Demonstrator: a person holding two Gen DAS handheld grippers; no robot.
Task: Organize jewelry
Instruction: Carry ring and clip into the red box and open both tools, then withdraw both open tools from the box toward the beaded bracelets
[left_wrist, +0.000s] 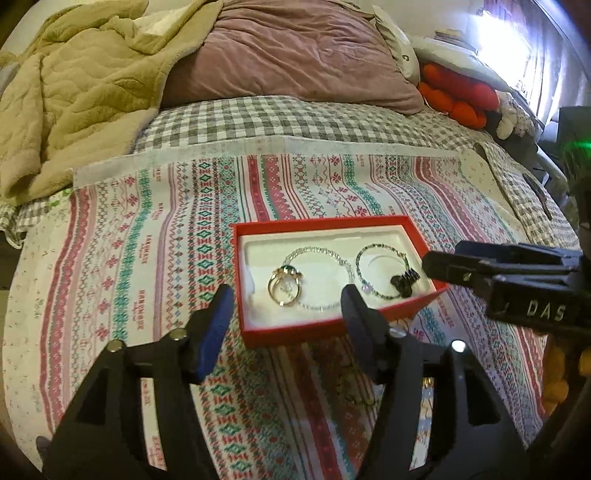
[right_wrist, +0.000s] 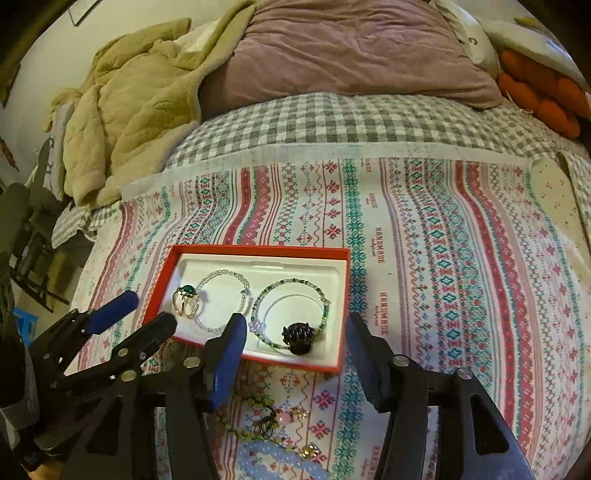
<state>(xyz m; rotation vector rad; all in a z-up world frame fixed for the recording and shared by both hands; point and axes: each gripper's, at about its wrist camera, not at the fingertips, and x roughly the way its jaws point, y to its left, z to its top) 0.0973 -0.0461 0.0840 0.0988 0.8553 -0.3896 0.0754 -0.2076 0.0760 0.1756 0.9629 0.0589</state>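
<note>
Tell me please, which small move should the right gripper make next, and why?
Probably lower the right gripper, open and empty, toward the loose jewelry on the patterned cloth in front of the red box. The box already holds bracelets and rings, but this pile lies outside it.

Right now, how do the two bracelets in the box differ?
The clear bracelet is pale and glassy; the green bracelet is darker.
The clear bracelet has a gold ring on its left edge; the green bracelet has a black ring on its near edge.
Both lie flat in the red box.
</note>
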